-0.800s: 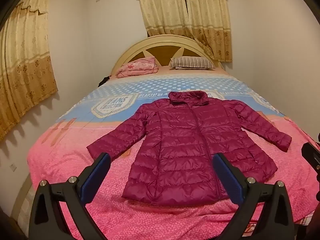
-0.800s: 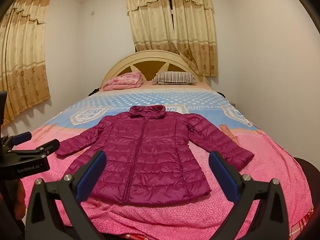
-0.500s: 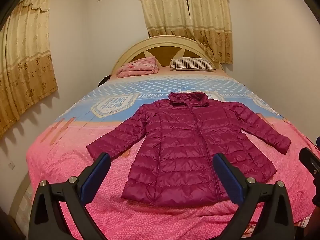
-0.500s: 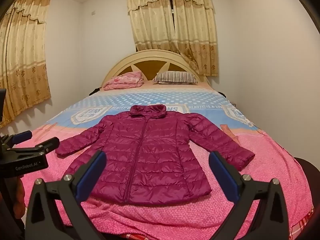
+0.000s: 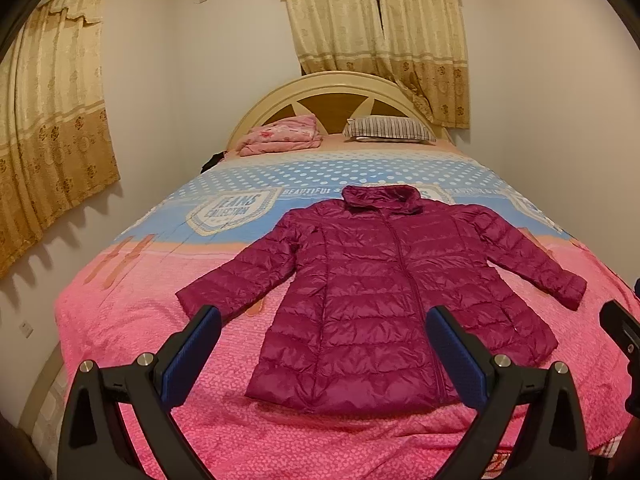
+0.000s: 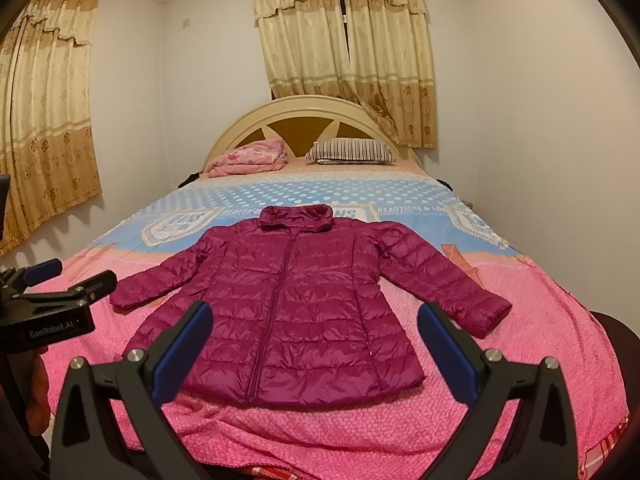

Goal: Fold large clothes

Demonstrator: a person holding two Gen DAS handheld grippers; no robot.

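Note:
A magenta quilted puffer jacket [image 5: 384, 292] lies flat and face up on the bed, zipped, collar toward the headboard, both sleeves spread out; it also shows in the right wrist view [image 6: 296, 304]. My left gripper [image 5: 324, 352] is open and empty, held above the foot of the bed short of the jacket's hem. My right gripper [image 6: 316, 348] is open and empty, likewise in front of the hem. The left gripper [image 6: 60, 292] also shows at the left edge of the right wrist view.
The bed [image 5: 120, 320] has a pink and blue cover. A folded pink quilt [image 5: 280, 136] and a striped pillow [image 5: 388, 130] lie by the headboard. Walls stand close on the right, curtains on the left and behind.
Both grippers have drifted very slightly; the jacket has not moved and both grippers stay open.

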